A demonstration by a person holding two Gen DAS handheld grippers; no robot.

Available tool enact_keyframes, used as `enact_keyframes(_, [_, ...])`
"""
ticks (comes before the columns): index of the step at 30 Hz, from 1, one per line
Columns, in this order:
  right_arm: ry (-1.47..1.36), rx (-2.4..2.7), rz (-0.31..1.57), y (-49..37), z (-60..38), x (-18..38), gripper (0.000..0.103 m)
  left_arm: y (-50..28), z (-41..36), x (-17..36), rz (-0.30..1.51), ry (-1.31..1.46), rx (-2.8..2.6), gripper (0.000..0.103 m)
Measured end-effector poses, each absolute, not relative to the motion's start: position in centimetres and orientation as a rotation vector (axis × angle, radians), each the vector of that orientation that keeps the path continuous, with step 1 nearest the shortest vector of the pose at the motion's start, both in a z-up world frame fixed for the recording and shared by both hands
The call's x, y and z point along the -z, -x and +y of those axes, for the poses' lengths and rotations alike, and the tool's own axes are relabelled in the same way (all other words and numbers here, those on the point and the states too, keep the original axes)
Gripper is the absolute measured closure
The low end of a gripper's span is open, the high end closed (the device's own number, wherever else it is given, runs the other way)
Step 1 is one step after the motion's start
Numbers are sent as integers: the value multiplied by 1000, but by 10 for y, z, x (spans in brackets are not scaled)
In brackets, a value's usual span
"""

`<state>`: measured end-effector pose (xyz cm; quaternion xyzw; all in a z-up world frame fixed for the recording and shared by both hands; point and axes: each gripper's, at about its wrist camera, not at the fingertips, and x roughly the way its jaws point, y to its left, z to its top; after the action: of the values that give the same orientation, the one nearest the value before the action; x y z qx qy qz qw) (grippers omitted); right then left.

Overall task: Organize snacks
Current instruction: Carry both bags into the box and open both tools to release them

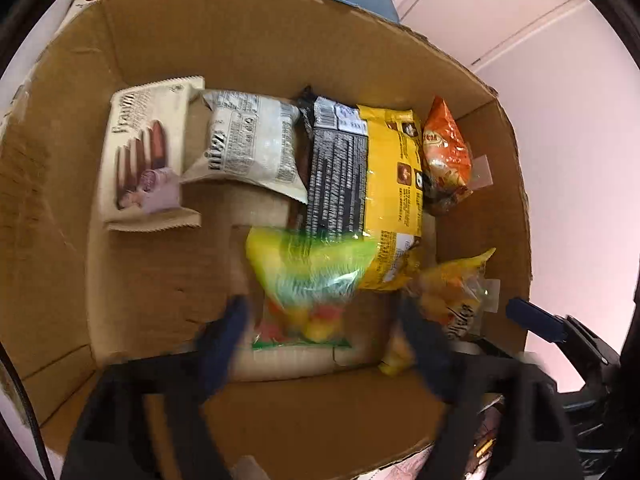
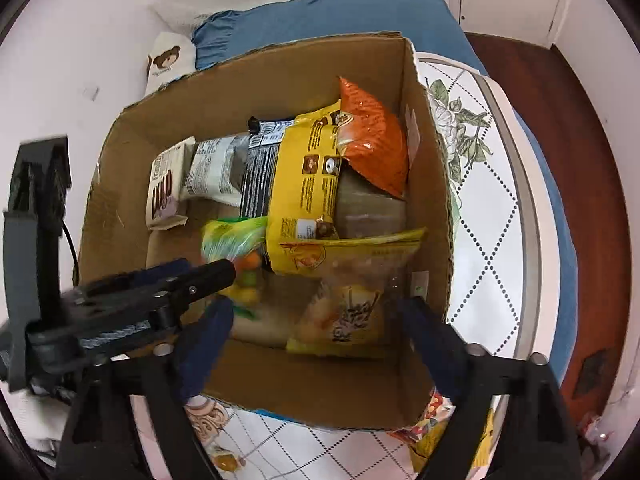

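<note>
A cardboard box (image 1: 248,40) holds several snack packs: a beige wafer pack (image 1: 146,152), a white pack (image 1: 248,140), a black pack (image 1: 336,172), a yellow bag (image 1: 394,184) and an orange bag (image 1: 446,156). My left gripper (image 1: 320,332) is open inside the box, its fingers either side of a blurred green-yellow candy bag (image 1: 312,276) lying on the box floor. In the right wrist view the left gripper (image 2: 224,288) reaches in by that bag (image 2: 236,236). My right gripper (image 2: 316,328) is open and empty above the box's near edge, over a yellow chip bag (image 2: 352,312).
The box (image 2: 432,184) stands on a white table with a floral, dotted pattern (image 2: 488,216). More snack packs (image 2: 432,424) lie on the table at the box's near right corner. A blue cushion (image 2: 340,12) and a bear-print cloth (image 2: 168,62) lie behind the box.
</note>
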<state>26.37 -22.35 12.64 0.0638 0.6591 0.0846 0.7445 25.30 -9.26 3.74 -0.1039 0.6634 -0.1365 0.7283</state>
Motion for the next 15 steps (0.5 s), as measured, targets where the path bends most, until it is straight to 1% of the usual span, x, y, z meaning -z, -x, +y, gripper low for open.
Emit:
enact_keyframes(2, [-130,-185,1441,-263,-221,-130,6,-253,-89,-45,1430,217,283,12])
enact_keyframes(7, [-104,-146,1409,-257,-216,-141,5,-249,-83,-66,1383,191,255,12])
enact_keyframes(15, [-109,-101,1351,-238,-213,-154,5,-231,-61,-106,1236,83,164,12])
